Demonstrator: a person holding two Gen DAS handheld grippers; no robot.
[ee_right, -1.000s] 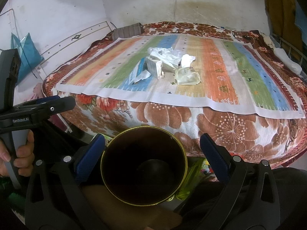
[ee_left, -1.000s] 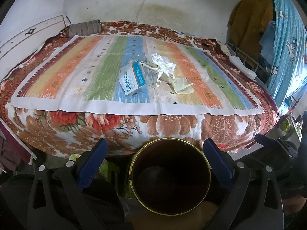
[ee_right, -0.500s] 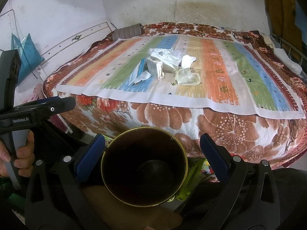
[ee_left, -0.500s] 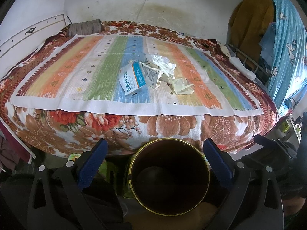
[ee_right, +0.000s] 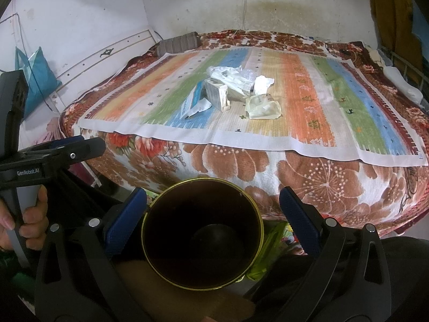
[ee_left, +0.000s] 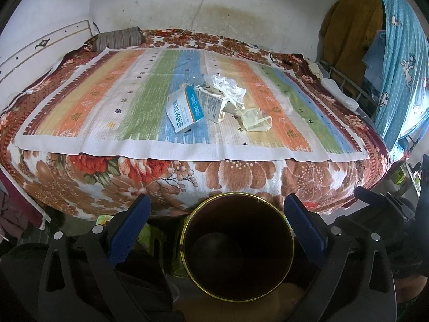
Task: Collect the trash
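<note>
Both of our grippers hang with jaws spread wide and hold nothing. Our left gripper (ee_left: 215,209) and our right gripper (ee_right: 213,204) each frame the same dark round bin (ee_left: 237,247), which has a gold rim and stands on the floor below them, its mouth facing up and its inside looking dark and bare. Just beyond the bin rises the near side of a bed (ee_left: 241,177) draped in a brown and red floral blanket, with a rainbow-striped mat (ee_left: 107,107) spread on top. Further beyond the bin, near the middle of the mat, lies a small heap of trash: a blue and white carton (ee_left: 185,111) tipped on its side, a second open carton (ee_left: 211,104) touching it, crumpled white plastic wrap (ee_left: 228,88) behind them, and a pale glove (ee_left: 256,120) just to the right. In the right wrist view, a hand (ee_right: 29,214) grips the left gripper's handle to the left of the bin.
</note>
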